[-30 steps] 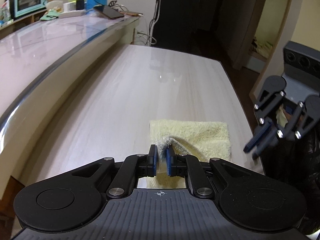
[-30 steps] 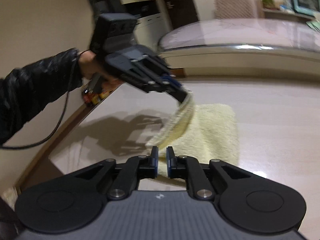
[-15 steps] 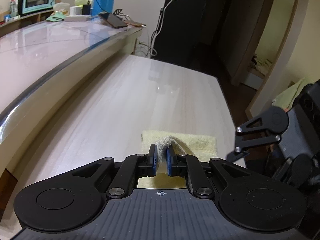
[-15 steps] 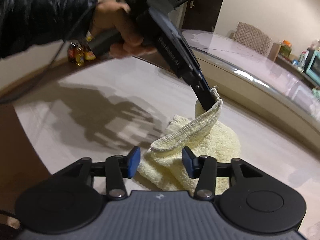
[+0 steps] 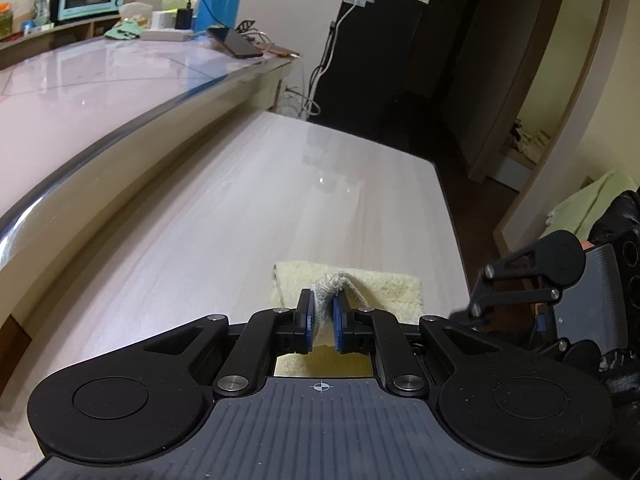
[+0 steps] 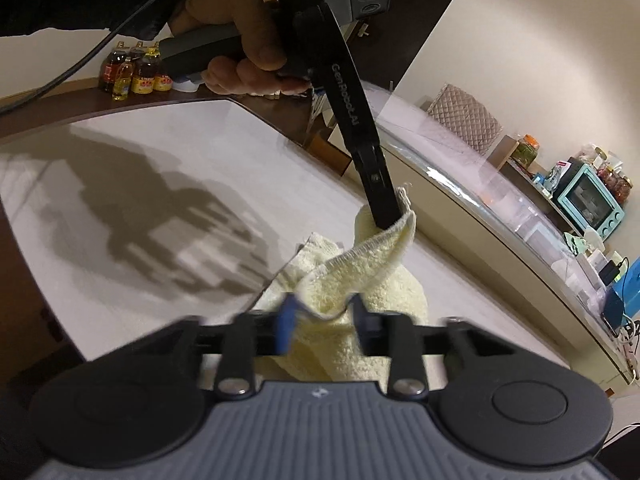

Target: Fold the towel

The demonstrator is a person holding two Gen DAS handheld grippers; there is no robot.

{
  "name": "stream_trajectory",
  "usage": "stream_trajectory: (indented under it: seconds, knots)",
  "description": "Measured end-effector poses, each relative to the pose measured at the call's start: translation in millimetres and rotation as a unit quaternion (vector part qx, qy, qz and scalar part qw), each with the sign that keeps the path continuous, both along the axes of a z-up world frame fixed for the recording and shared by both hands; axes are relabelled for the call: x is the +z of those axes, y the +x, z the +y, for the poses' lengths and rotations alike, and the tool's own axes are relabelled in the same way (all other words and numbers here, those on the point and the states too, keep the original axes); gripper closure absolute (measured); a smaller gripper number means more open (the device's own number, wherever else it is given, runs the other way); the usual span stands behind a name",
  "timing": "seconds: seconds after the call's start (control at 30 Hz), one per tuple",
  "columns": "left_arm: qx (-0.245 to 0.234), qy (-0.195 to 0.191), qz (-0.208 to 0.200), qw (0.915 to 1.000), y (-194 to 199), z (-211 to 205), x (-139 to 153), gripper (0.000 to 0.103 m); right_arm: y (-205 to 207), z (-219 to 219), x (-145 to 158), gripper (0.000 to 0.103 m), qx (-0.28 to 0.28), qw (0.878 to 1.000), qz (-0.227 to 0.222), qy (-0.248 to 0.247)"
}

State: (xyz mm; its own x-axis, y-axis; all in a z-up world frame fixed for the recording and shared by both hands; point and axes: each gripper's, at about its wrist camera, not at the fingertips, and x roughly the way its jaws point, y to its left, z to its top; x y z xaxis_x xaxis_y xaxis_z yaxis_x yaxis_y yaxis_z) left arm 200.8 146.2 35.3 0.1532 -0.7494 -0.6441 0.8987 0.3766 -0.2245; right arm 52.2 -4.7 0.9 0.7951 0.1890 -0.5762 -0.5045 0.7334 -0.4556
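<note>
Two grippers on one yellow towel

Both grippers work the pale yellow towel point(image 5: 384, 286), which lies near the right edge of the light wooden table point(image 5: 248, 216). The left gripper point(image 5: 323, 320) is clenched on a raised hem, lifting that corner clear of the table. The right gripper point(image 6: 320, 320) has just been closing, its blurred jaws around a second fold of towel; whether they already pinch it I cannot tell. A hand point(image 6: 240, 32) grasps the left gripper's handle.
</note>
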Motion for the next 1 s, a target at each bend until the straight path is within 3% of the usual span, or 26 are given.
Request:
stream_trajectory:
  seconds: [0.07,0.3,0.37,0.57,0.73,1.0]
  knots:
    - [-0.003,0.005,-0.007,1.0000,-1.1,0.4,-2.4,0.092,-0.6,1.5,0.1,0.092,0.003,1.000,0.001,0.002]
    - [-0.019,0.029,-0.037,0.9987,-2.8,5.8,-15.0,0.091,19.7,13.5,-5.5,0.092,0.017,0.999,0.030,0.013]
    - [-0.018,0.033,-0.038,0.9986,-0.3,9.9,-20.9,0.084,28.1,14.9,-8.3,0.092,0.023,0.999,0.043,0.016]
    - [0.005,0.040,-0.034,0.9986,5.6,23.7,-29.2,0.071,33.4,22.1,-19.6,0.089,0.037,0.998,0.056,0.010]
    - [0.041,0.044,-0.033,0.9977,14.6,36.0,-30.7,0.074,34.5,27.4,-25.3,0.085,0.047,0.996,0.067,0.017]
    - [0.086,0.052,-0.025,0.9946,12.5,46.8,-23.4,0.071,41.4,9.4,-13.3,0.080,0.049,0.989,0.092,0.107]
